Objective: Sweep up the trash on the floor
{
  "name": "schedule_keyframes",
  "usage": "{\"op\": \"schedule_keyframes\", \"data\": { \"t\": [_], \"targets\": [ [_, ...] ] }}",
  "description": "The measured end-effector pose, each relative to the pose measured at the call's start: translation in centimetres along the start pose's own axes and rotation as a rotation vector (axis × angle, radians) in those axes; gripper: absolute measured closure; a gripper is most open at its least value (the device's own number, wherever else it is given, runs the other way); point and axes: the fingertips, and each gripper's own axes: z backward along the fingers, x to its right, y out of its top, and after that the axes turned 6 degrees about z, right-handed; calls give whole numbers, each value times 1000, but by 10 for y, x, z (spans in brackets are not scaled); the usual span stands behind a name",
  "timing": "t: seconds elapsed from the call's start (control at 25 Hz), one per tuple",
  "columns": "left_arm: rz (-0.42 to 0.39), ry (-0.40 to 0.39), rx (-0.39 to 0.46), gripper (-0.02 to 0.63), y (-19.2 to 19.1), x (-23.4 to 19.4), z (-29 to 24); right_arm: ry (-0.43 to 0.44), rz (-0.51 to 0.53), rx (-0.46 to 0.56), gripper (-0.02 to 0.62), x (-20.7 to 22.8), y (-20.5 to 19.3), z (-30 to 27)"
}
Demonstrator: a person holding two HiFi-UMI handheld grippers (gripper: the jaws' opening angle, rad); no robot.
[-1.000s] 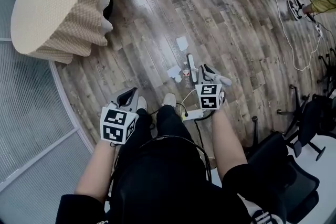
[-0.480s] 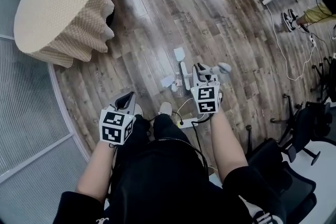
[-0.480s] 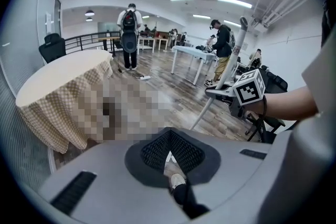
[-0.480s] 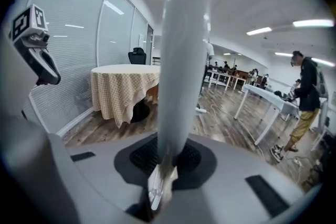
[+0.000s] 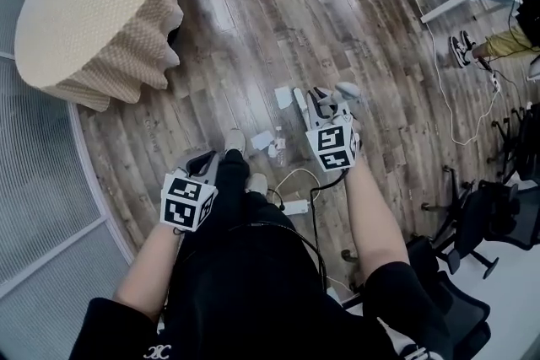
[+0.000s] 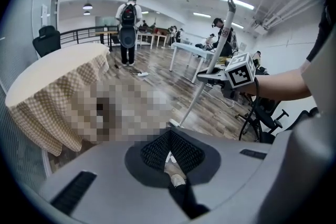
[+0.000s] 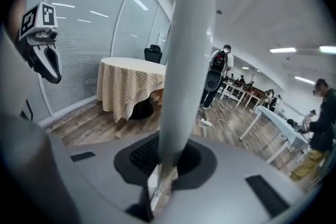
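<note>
The right gripper (image 5: 327,104) is clamped on a white broom handle (image 5: 299,106), just right of the paper scraps (image 5: 283,97) scattered on the floor (image 5: 253,29). The left gripper (image 5: 202,162) is closed on nothing. Nothing looks gathered yet, so the sweeping seems barely begun.

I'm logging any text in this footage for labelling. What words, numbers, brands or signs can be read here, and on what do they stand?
No text can be read in any view.
The left marker cube and the right marker cube: black and white square patterns only, no letters.
The white logo on the black clothing: too small to read.
The broom handle: plain, no print.
</note>
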Motion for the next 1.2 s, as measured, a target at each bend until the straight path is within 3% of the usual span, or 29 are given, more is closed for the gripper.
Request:
{"op": "schedule_keyframes", "data": {
  "t": [0.32, 0.56, 0.8, 1.2],
  "targets": [
    [-2, -39, -79, 609, 35, -48, -57, -44, -63, -133, 543, 14, -52, -94],
    [20, -47, -120, 609, 50, -89, -82, -65, -147, -157, 541, 12, -57, -137],
    [35, -67, -124, 609, 66, -96, -91, 30, -132, -173, 541, -23, -38, -141],
    [2, -80, -64, 609, 86, -81, -80, 91, -75, -195, 541, -62, -42, -112]
  ]
}}
